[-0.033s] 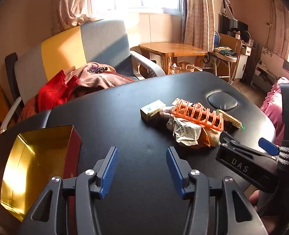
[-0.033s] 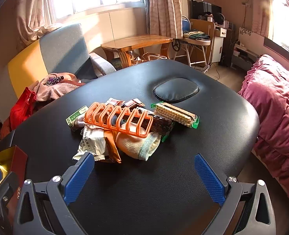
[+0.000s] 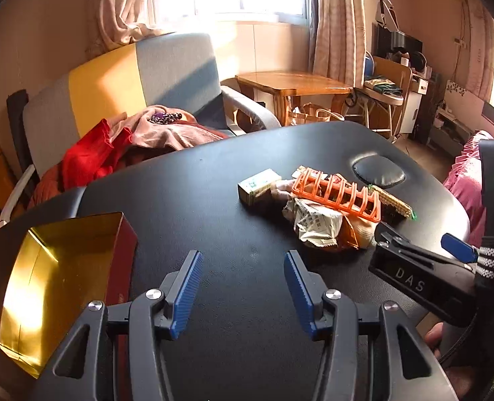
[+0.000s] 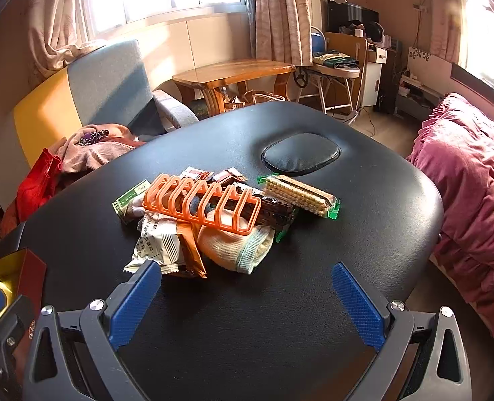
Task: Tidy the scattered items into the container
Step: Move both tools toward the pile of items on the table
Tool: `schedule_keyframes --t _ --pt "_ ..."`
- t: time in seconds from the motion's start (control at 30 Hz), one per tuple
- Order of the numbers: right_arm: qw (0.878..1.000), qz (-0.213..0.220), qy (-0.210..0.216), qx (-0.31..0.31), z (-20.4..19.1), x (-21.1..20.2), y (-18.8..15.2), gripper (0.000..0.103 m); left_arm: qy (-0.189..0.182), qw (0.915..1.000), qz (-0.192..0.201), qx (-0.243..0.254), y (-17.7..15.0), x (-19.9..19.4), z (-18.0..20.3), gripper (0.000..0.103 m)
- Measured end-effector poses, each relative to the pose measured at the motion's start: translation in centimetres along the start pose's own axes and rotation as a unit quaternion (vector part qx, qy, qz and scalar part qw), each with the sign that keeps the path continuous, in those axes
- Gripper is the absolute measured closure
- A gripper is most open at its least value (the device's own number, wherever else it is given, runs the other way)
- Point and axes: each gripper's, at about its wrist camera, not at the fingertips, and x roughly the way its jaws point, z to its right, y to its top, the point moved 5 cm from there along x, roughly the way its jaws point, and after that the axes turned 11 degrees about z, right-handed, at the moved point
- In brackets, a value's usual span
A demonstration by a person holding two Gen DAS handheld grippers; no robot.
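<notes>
A red box with a gold lining sits open at the left of the black padded table. The left gripper hovers, fingers apart and empty. At centre lies the pile — orange rack, sock, wrappers. The right gripper gapes wide — both empty.

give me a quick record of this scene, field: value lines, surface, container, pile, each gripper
surface: black padded table
container: red box with gold lining, open, nothing seen in it, at the table's left end
pile: orange rack on top; under it a sock, snack packets; green box at its left, wafer pack at its right
left gripper: open, holds nothing, beside the red box
right gripper: wide open, holds nothing, facing the pile
</notes>
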Motion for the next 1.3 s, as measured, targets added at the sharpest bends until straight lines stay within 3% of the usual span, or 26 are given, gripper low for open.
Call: schedule_keyframes --t 0.17,0.23,0.47,0.7,0.97,1.2,1.3 --pt "1.000 -0.001 0.009 0.005 0.3 -0.2 -0.1 0.000 -0.005 0.9999 0.002 0.012 -1.3 -0.4 0.9 0.051" --pt "1.000 -0.009 0.016 0.003 0.5 0.0 0.0 0.000 -0.013 0.9996 -0.021 0.015 -2.1 0.3 1.1 0.051" --pt "0.992 -0.003 0.128 0.018 0.5 0.6 -1.0 0.000 -0.032 0.9961 -0.080 0.015 -6.1 2.7 0.0 0.051" --pt "0.967 -0.029 0.253 0.024 -2.0 2.7 0.3 0.000 -0.043 0.9891 -0.140 -0.005 -10.5 4.7 -1.4 0.051" --pt "0.966 -0.026 0.259 -0.012 -6.1 6.5 2.5 0.000 -0.043 0.9914 -0.123 0.001 -11.9 4.0 -1.7 0.050" --pt "0.969 -0.051 0.236 -0.052 -7.9 10.2 3.9 0.000 -0.062 0.9904 -0.122 -0.019 -11.9 3.5 -2.2 0.045" --pt "0.964 -0.067 0.248 -0.066 -8.6 10.4 3.7 0.000 -0.063 0.9901 -0.124 -0.020 -11.9 3.4 -2.3 0.045"
